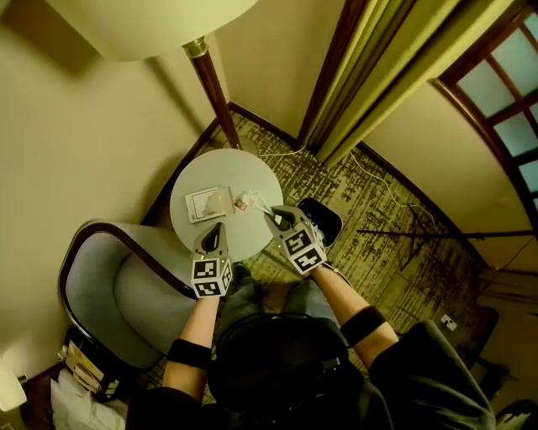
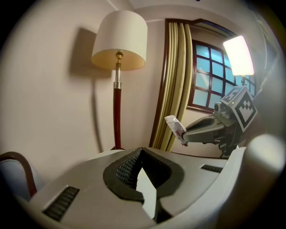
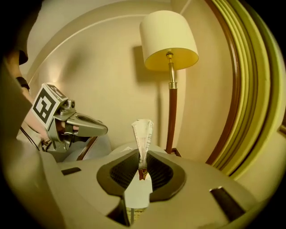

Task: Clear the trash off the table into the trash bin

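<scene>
The small round white tabletop (image 1: 244, 172) stands hemmed in. A cream wall (image 1: 84, 126) runs along its far left, and the dark red wooden pole of a floor lamp (image 1: 214, 88) rises just beyond its far rim. A grey upholstered armchair with a dark wooden frame (image 1: 109, 285) crowds its near-left edge, and olive-yellow curtains (image 1: 378, 76) hang to the far right. The open room is on the right, where patterned green carpet (image 1: 378, 201) spreads out and a black trash bin (image 1: 328, 220) stands on the floor just beside the tabletop's right rim. The right gripper (image 1: 276, 218) hangs over that rim, between tabletop and bin. Its jaws are clenched on a thin white wrapper with red print (image 3: 143, 134) that sticks up out of them. The left gripper (image 1: 214, 231) hangs over the near rim, jaws pressed together on nothing. On the tabletop a pale square flat piece (image 1: 208, 203) lies left of centre, with a small pinkish scrap (image 1: 241, 204) just beside its right edge; what either is cannot be made out. The right gripper covers the bin's near-left part, and the bin's inside reads only as dark. Whether the armchair touches the tabletop cannot be told. The lamp's cream shade (image 1: 151, 25) is cut off at the top of the head view, and the person's forearms (image 1: 197, 336) and dark clothing hide the nearest floor.
</scene>
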Available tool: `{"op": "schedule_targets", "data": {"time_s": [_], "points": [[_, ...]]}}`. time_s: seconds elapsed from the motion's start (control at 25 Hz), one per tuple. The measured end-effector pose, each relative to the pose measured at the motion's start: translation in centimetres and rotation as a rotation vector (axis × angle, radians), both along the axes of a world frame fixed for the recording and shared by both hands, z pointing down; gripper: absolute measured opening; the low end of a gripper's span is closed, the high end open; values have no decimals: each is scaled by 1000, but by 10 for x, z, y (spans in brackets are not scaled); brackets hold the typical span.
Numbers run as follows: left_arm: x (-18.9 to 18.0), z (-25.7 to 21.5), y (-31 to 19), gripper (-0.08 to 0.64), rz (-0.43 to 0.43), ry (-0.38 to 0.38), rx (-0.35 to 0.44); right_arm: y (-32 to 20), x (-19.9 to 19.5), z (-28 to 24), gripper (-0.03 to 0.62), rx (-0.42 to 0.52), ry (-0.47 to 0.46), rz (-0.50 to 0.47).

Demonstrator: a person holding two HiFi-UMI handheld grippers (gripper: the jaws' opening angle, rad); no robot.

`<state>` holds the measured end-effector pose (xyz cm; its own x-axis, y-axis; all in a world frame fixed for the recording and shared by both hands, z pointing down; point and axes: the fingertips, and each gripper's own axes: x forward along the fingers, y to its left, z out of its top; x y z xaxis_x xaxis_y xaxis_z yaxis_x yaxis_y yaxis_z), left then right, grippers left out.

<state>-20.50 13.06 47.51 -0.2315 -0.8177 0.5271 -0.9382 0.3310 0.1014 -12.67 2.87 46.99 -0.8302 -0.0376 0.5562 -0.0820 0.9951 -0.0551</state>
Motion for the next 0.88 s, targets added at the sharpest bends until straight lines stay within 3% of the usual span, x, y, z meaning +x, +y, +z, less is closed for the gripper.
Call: {"op": "schedule_targets", "data": {"time_s": [0.24, 0.6, 0.88], "points": [[53, -5, -63, 1, 178, 10, 19, -41, 63, -4, 80, -1, 8, 174], [191, -4, -154, 1, 543, 57, 26, -94, 204, 19, 80, -22, 75, 522], [248, 12, -186, 1, 692, 47, 25, -105, 265, 35, 80, -55, 104, 693]]}}
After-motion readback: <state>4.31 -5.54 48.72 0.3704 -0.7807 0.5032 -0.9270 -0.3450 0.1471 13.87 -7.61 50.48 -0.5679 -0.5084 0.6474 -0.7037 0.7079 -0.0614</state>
